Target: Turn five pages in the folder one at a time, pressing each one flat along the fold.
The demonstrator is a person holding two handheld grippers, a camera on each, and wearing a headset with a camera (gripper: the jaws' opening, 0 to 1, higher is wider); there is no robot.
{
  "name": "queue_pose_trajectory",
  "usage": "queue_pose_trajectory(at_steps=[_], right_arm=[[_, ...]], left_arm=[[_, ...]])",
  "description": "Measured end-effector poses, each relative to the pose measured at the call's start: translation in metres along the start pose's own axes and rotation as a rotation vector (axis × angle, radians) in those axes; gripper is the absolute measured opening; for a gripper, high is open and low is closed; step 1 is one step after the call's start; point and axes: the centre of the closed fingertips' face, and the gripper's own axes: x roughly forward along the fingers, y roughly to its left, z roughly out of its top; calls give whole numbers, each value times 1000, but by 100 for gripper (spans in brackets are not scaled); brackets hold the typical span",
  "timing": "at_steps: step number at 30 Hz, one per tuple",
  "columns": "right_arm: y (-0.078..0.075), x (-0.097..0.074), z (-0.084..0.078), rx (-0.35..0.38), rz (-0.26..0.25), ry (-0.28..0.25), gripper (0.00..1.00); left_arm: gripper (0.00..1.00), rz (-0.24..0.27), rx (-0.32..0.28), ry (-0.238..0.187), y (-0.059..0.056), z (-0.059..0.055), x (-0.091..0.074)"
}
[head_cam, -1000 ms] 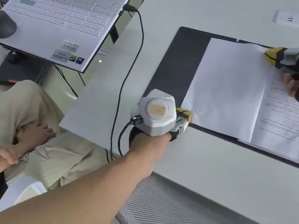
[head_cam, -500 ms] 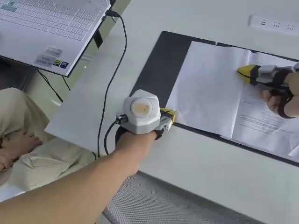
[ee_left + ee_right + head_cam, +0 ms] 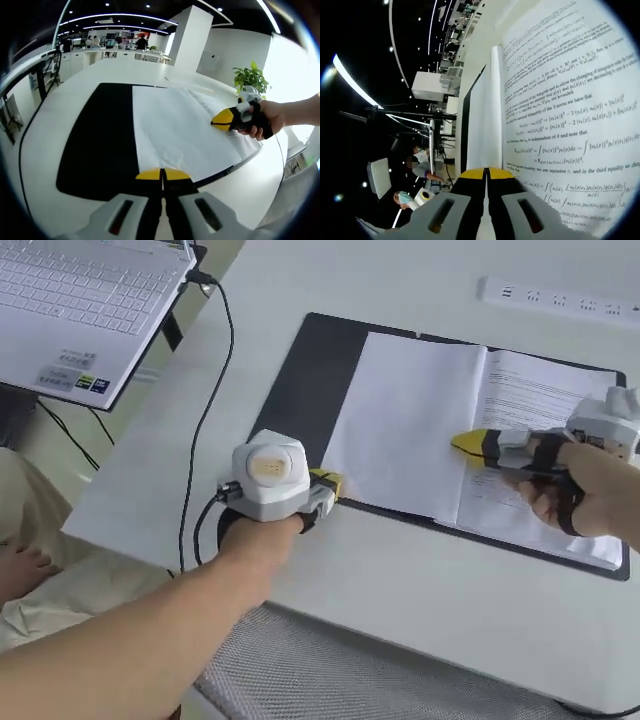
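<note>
On the white table [image 3: 400, 590], toward 12 o'clock in the head view, lies the open folder [image 3: 310, 370]. The left gripper [image 3: 328, 483], jaws together, rests at the blank page's [image 3: 410, 420] 7 o'clock corner. The right gripper [image 3: 462, 443], jaws together, touches the fold. Its own view makes the printed page's [image 3: 570, 100] equations legible; the head view blurs them.

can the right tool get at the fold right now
Probably yes: the right tool, shut, points at the fold between the blank page and the printed page. Nothing lies on it, and the left tool sits at the blank page's near corner.
</note>
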Motion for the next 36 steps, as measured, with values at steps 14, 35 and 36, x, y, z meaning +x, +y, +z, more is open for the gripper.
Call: queue_pose_trajectory(at_steps=[14,35,36], right_arm=[[5,-19,-63,8,0,18,0],[3,-41,-122,28,-5,37,0],[4,-43,-124,32,-3,32,0]], left_arm=[[0,7,10,1,-4,2,-5],[0,15,37,25,-3,1,-2],[0,15,37,24,-3,1,-2]])
